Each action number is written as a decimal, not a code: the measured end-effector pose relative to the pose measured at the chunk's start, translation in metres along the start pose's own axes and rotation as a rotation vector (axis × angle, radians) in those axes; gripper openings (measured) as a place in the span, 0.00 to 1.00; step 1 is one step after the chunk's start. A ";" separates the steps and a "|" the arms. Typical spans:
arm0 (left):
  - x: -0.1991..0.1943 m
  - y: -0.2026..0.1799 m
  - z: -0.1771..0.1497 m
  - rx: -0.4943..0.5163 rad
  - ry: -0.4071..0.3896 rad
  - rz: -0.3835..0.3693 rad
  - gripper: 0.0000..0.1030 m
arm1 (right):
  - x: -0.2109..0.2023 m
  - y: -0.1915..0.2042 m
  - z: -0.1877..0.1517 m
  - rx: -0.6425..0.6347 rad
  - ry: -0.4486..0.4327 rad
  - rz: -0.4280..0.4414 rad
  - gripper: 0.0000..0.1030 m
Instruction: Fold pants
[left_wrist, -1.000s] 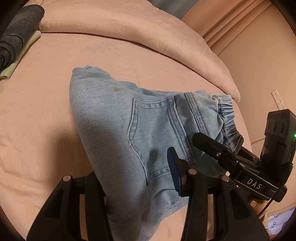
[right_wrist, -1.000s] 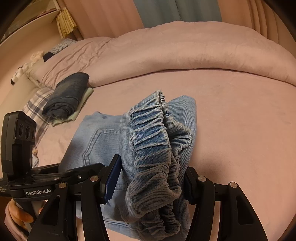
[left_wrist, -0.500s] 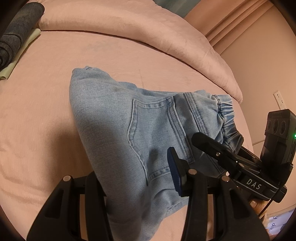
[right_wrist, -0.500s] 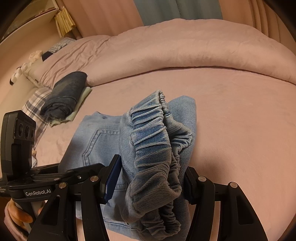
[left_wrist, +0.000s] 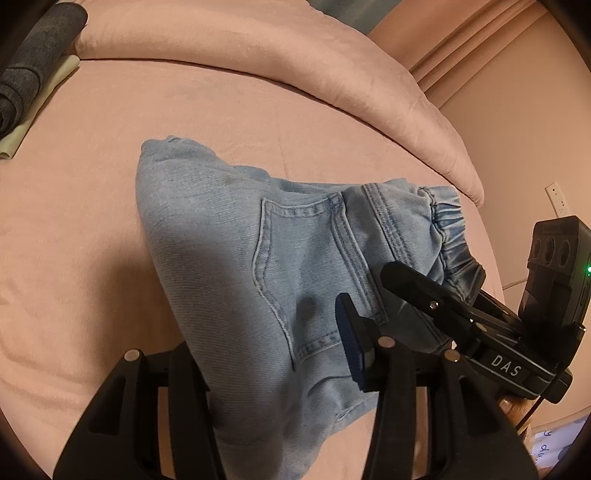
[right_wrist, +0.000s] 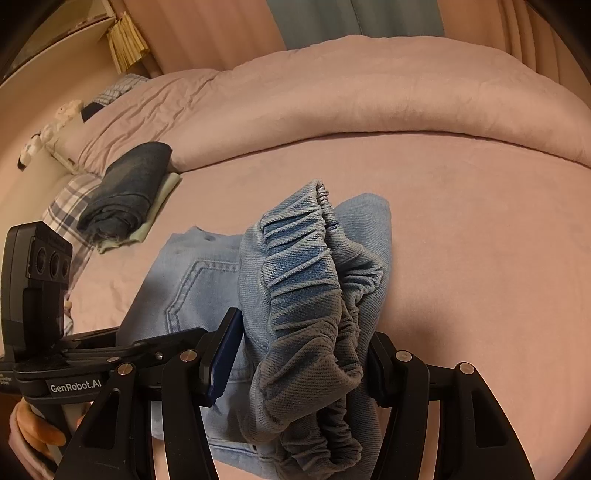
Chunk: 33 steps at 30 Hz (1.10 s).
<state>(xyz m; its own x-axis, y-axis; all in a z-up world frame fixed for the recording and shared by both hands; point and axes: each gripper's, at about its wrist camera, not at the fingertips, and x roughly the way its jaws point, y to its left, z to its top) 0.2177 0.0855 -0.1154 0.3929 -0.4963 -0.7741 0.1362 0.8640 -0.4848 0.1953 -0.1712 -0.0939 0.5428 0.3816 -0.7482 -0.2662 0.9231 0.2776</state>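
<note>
Left wrist view: the light blue denim pants (left_wrist: 258, 266) lie folded on the pink bed sheet (left_wrist: 92, 184), rising toward the lower centre, where the left gripper (left_wrist: 273, 354) is clamped on a thick fold. Only here the back pocket (left_wrist: 295, 266) shows whole, with the right gripper (left_wrist: 436, 302) at lower right.

Right wrist view: the right gripper (right_wrist: 299, 354) clamps the bunched elastic waistband (right_wrist: 306, 273) at lower centre. Only here a folded dark denim stack (right_wrist: 125, 192) shows whole at upper left.

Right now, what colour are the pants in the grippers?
Light blue denim pants, clearest in the left wrist view.
</note>
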 end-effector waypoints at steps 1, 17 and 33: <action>-0.001 0.000 0.001 0.001 -0.003 0.000 0.46 | 0.000 0.000 0.001 -0.001 -0.001 0.001 0.59; 0.000 -0.001 -0.001 -0.014 0.004 0.002 0.46 | 0.005 -0.003 0.005 0.007 0.008 0.000 0.59; 0.002 -0.007 0.000 0.009 0.015 0.051 0.46 | 0.014 -0.007 0.005 0.015 0.032 -0.012 0.60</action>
<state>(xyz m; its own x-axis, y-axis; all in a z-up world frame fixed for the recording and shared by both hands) 0.2177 0.0780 -0.1134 0.3857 -0.4525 -0.8040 0.1240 0.8890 -0.4409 0.2086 -0.1718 -0.1029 0.5204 0.3688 -0.7702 -0.2477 0.9283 0.2772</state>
